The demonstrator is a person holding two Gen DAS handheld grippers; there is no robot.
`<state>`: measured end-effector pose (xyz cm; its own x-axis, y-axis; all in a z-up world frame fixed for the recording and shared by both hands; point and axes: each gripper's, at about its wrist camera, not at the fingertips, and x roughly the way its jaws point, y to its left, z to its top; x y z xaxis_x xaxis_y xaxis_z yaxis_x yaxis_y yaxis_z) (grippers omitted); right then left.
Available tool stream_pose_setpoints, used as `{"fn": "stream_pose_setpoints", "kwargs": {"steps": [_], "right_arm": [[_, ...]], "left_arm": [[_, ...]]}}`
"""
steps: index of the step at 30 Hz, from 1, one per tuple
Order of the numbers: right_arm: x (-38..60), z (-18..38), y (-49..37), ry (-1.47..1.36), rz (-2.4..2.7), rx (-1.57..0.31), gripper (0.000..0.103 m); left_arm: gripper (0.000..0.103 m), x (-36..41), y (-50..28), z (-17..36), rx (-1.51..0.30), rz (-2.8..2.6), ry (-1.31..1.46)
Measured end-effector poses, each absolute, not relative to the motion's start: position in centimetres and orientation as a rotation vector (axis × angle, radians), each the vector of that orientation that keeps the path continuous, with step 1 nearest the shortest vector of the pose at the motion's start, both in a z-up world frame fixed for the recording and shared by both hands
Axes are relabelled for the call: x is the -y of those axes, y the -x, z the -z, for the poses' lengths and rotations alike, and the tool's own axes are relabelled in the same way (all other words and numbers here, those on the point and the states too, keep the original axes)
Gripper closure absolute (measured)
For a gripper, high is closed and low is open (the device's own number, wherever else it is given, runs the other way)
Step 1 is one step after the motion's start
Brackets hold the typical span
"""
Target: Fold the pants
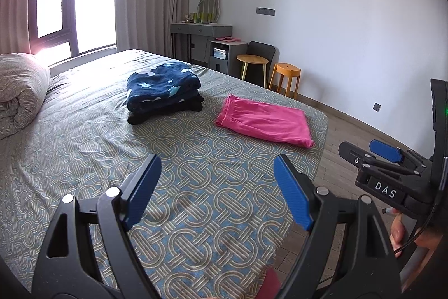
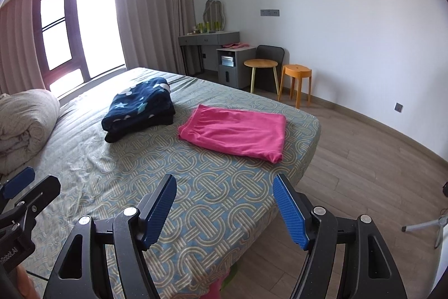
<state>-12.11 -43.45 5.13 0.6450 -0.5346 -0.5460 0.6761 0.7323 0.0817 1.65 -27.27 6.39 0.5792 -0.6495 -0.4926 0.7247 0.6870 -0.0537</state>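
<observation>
1. Left wrist view: left gripper (image 1: pixel 217 192), blue pads spread wide apart, nothing between them, held above the near part of the bed (image 1: pixel 84 147).
2. Right gripper (image 1: pixel 383 152) at the right edge of that view, beyond the bed's corner over the floor (image 1: pixel 344 125); white lettering "DAS" on its black body. Its own camera shows its pads likewise wide apart and bare.
3. Right wrist view: left gripper's body at the lower left edge carries partial white text, apparently ending "Robot.AI"; the start is cut off.
4. Pants (image 1: pixel 266 121), pink, folded into a flat rectangle, lying on the bed near its far right corner, well apart from both grippers. One short end sits close to the mattress edge.
5. Blanket (image 1: pixel 163 87), navy with stars, folded, on a darker folded item, just left of the pants, not touching.
6. Duvet (image 1: pixel 19 91), rolled, at the left of the bed.
7. Open patterned sheet between the grippers and the pants.
8. Two stools (image 2: pixel 295 83) and a desk (image 2: pixel 208 39) by the far wall; bare floor right of the bed.
</observation>
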Motion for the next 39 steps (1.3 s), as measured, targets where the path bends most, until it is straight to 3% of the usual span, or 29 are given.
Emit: {"fn": "stream_pose_setpoints", "kwargs": {"steps": [39], "right_arm": [[42.54, -4.33, 11.95, -0.292, 0.677, -0.538, 0.03]], "left_arm": [[0.02, 27.66, -1.28, -6.13, -0.493, 0.789, -0.195]]}}
